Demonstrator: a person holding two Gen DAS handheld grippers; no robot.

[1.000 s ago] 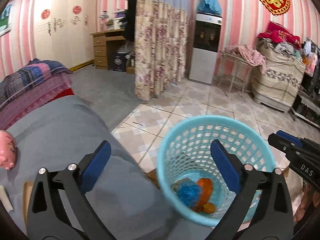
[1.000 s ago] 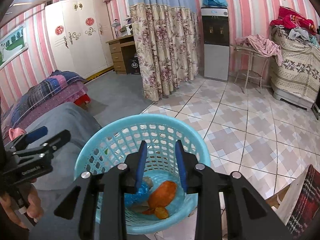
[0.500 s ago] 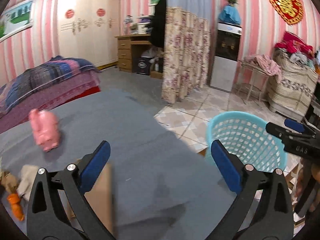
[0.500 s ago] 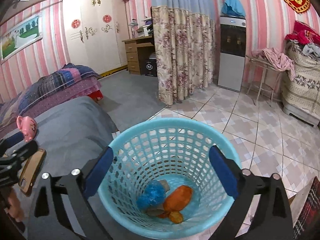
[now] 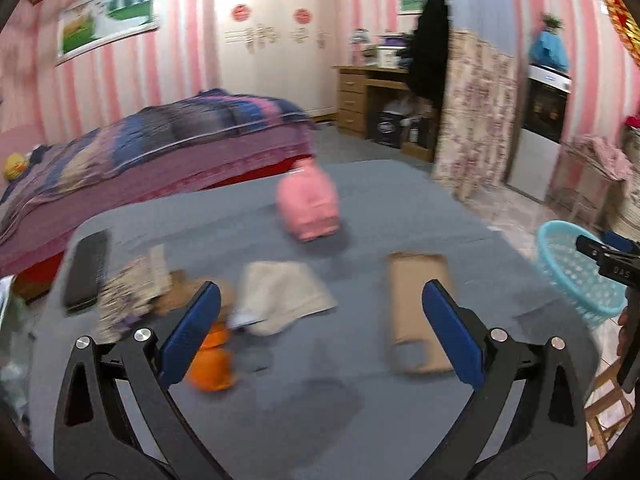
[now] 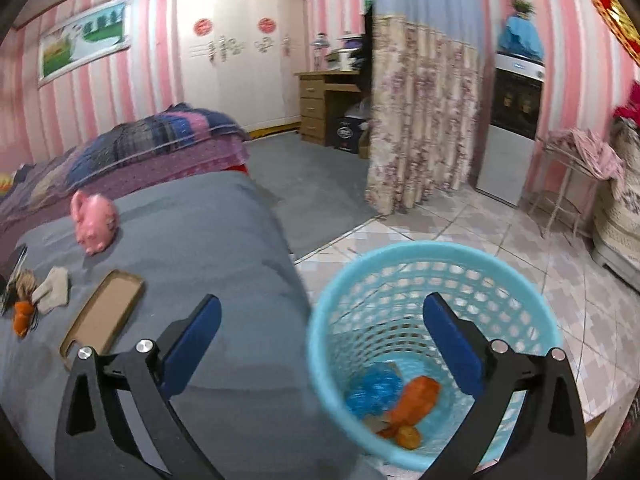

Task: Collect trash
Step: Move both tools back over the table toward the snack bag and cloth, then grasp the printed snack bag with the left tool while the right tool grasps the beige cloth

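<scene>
fingers of the left gripper (image 5: 320, 334) stand wide apart with nothing between them, poised over the grey cloth-covered surface (image 5: 400, 208). fingers of the right gripper (image 6: 322, 344) are spreading to their widest, also with nothing between them, one blue pad over the surface edge and the other over the light blue perforated plastic basket (image 6: 434, 250).

step in hand, as judged: a drop into the basket looks complete, and the left gripper is lining up on the next piece of trash. the basket stands on the tiled floor just beside the surface; in it lie a crumpled blue wrapper (image 6: 374, 392) and orange peel pieces (image 6: 416, 402).

trash left on the surface:
- small orange peel scrap (image 5: 214, 356), just beside the left finger pad.
- crumpled beige paper (image 5: 282, 296), touching or nearly touching the scrap.
- flat brown cardboard tray (image 5: 416, 312), near the right pad.
- frayed patterned scrap (image 5: 130, 294), next to a black remote control (image 5: 86, 274).

a pink piggy bank (image 5: 310, 210) stands farther back; it is probably not trash.

next move calls for lowering the left gripper so its fingers straddle the orange scrap, closing, then carrying it to the basket. motion blur makes exact contact between items hard to confirm.

readable writing: "das" on the right gripper body (image 5: 618, 268) in the left view. red wardrobe roundels are illegible.
</scene>
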